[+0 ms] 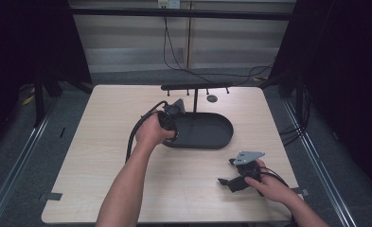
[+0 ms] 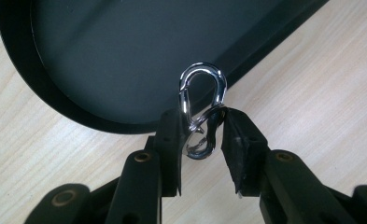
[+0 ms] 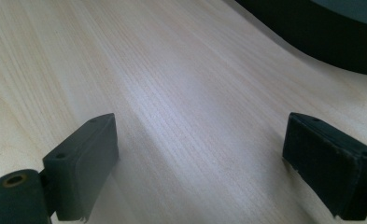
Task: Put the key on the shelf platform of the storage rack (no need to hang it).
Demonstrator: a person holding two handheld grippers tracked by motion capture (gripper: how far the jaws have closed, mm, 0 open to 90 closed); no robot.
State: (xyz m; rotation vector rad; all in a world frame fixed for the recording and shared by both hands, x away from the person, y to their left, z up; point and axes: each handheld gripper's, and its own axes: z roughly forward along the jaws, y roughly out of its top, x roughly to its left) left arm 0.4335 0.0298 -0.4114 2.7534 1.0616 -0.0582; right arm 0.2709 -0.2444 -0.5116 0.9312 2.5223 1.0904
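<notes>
A shiny silver snap hook [image 2: 201,109] is pinched between the two black jaws of my left gripper [image 2: 202,135], which is shut on it. Its loop sticks out above the near rim of the black oval tray [image 2: 50,100]. In the high view the left gripper [image 1: 170,120] hangs over the tray's [image 1: 221,142] left end, held by the person's left hand. My right gripper [image 1: 227,182] rests low over the table near the front right, its jaws wide apart. In the right gripper view the right gripper [image 3: 202,163] is open, with bare wood between its pads.
A black rack with small pegs [image 1: 196,87] stands behind the tray on a thin post. A small dark round disc [image 1: 212,98] lies by it. The wooden tabletop [image 1: 103,156] has bare room on the left and front. Cables trail from both grippers.
</notes>
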